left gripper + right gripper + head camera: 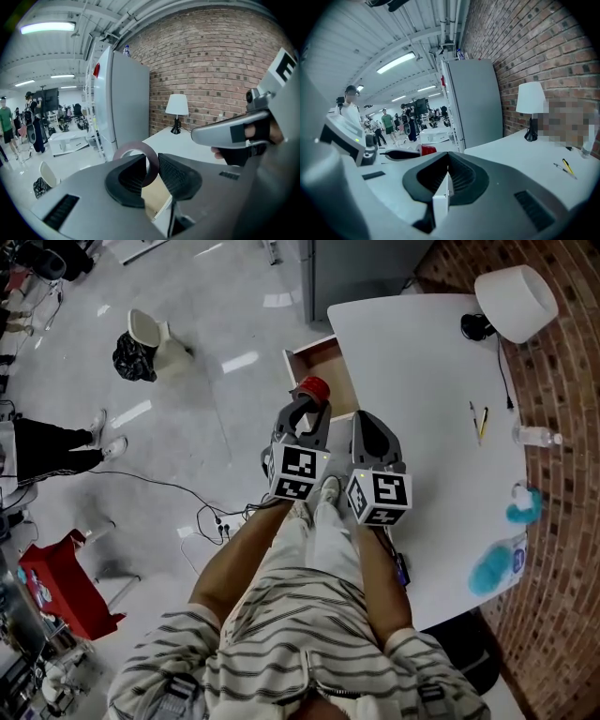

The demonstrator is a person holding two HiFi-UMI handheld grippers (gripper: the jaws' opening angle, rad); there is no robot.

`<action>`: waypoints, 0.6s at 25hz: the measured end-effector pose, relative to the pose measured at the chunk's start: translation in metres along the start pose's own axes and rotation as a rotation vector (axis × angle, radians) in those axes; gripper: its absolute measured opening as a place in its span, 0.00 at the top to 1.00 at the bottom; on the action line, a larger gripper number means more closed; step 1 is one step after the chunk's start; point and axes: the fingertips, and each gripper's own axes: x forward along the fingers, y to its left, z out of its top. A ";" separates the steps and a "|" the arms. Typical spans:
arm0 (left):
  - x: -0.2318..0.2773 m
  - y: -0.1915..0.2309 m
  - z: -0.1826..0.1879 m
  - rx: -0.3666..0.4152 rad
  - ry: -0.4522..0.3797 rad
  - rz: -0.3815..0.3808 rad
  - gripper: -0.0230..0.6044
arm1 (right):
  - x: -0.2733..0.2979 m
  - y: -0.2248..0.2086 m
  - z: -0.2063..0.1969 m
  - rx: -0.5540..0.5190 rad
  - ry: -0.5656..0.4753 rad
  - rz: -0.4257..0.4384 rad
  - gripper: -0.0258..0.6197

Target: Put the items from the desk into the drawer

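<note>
A dark red roll of tape point(314, 388) point(140, 153) is pinched between the jaws of my left gripper point(311, 403) point(150, 171). It hangs over the open wooden drawer point(323, 360) point(154, 196) at the white desk's point(422, 381) left edge. Just to the right, above the desk's near left corner, my right gripper point(364, 420) point(447, 180) is shut on a thin white flat piece point(442, 199). That piece stands on edge between the jaws and does not show in the head view. The left gripper appears at the left of the right gripper view with the tape point(428, 149).
On the desk lie a white lamp point(516, 299), two pens point(480, 420), a clear bottle point(537, 436) and teal items point(494, 565) along the brick wall. A grey cabinet point(366, 268) stands behind the drawer. Cables point(211, 517) and a bin point(142, 341) are on the floor.
</note>
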 end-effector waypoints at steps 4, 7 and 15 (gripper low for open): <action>0.020 0.003 -0.017 0.011 0.038 -0.016 0.83 | 0.008 -0.005 -0.013 0.002 0.017 -0.009 0.94; 0.037 0.006 -0.031 0.016 0.064 -0.020 0.83 | 0.014 -0.009 -0.025 0.004 0.027 -0.015 0.94; 0.074 0.006 -0.070 0.051 0.145 -0.053 0.83 | 0.025 -0.022 -0.042 0.025 0.047 -0.023 0.94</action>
